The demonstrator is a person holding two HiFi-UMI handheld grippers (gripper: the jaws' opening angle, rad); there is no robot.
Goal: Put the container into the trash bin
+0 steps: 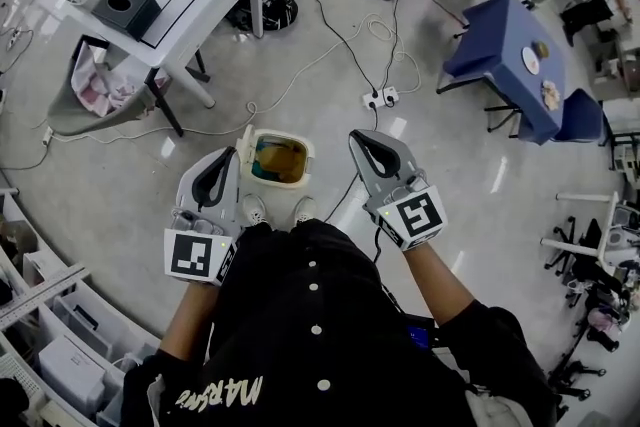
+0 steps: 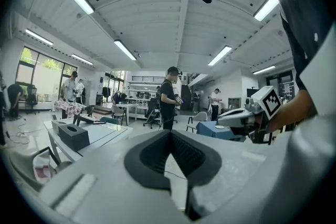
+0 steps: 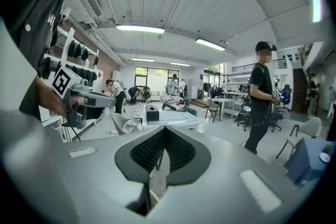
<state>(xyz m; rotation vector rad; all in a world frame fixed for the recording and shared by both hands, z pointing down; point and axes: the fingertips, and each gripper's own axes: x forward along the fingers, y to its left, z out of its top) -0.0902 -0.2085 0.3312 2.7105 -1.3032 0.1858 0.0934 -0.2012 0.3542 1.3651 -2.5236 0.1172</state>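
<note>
Plainly, left claw closed and empty, right claw likewise

We hold both grippers out ahead of the torso, side by side and well apart. The left gripper points forward and angles slightly inward. Its jaws are pressed together with nothing between them. The right gripper reaches a little farther forward and angles slightly inward too, its jaws likewise closed and empty. The left forearm and the right forearm are bare, the elbows bent near our sides.
</note>
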